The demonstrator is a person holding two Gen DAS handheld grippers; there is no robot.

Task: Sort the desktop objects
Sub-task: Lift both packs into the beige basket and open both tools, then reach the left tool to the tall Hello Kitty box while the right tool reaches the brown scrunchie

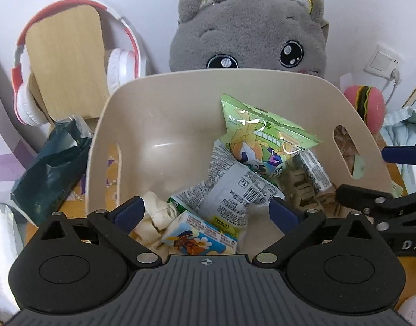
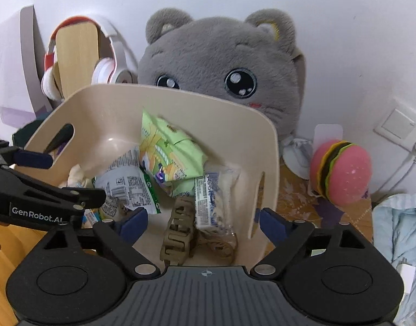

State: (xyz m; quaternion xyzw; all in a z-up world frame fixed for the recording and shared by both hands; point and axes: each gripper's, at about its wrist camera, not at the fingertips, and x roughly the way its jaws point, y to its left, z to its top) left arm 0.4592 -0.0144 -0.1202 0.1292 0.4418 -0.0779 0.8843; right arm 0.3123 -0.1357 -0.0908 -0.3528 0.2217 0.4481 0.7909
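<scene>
I'm hovering both tongs over the beige bin (image 1: 153, 114) w/ jaws wide, nothing gripped: left gripper (image 1: 205, 212), right gripper (image 2: 202, 221). Snack packs (image 1: 262, 135) and hair claw (image 2: 178, 233) are lying inside already, so I'm prob. releasing.

Both wrist views close, angled down into shared beige bin (image 1: 164, 103) (image 2: 104, 103), plush toy (image 1: 248, 32) (image 2: 221, 54) behind

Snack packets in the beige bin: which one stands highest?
The light green cartoon-printed packet, leaning against the back wall of the beige bin. The white barcode packet and the small blue-and-yellow carton lie lower.
</scene>
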